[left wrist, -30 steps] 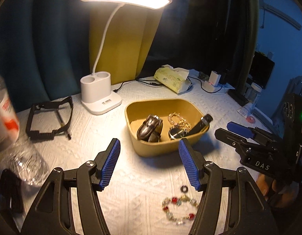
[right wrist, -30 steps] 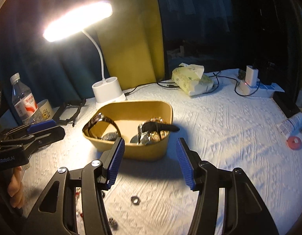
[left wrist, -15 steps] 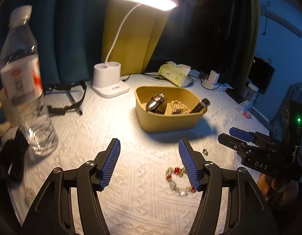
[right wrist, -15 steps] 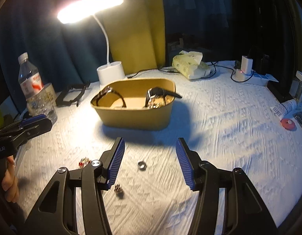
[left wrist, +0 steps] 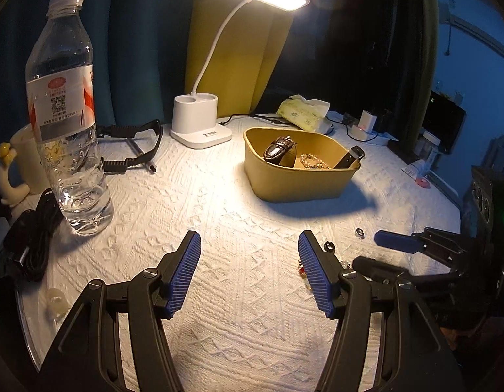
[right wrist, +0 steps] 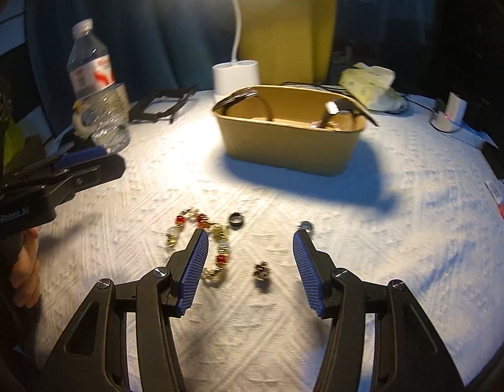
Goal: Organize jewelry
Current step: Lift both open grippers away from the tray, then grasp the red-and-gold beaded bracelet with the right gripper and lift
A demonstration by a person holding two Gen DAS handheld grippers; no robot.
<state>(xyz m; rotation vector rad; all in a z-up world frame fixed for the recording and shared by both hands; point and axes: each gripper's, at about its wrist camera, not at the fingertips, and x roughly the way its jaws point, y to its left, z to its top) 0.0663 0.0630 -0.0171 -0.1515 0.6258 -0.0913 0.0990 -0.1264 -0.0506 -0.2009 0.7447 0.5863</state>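
Observation:
A tan tray stands mid-table and holds watches and a gold chain. On the white cloth in front of it lie a red and gold bead bracelet, a dark ring, a silver ring and a small metal piece. My right gripper is open and empty, low over these pieces. My left gripper is open and empty, left of them; the bracelet is partly hidden behind its right finger.
A water bottle and a mug stand at the left. A white desk lamp stands behind the tray. A black frame, a tissue pack and chargers lie at the back. Black cables lie at the left edge.
Both grippers have drawn back from the tray and lowered. The right one now hovers over the loose bracelet and rings. Both stay open.

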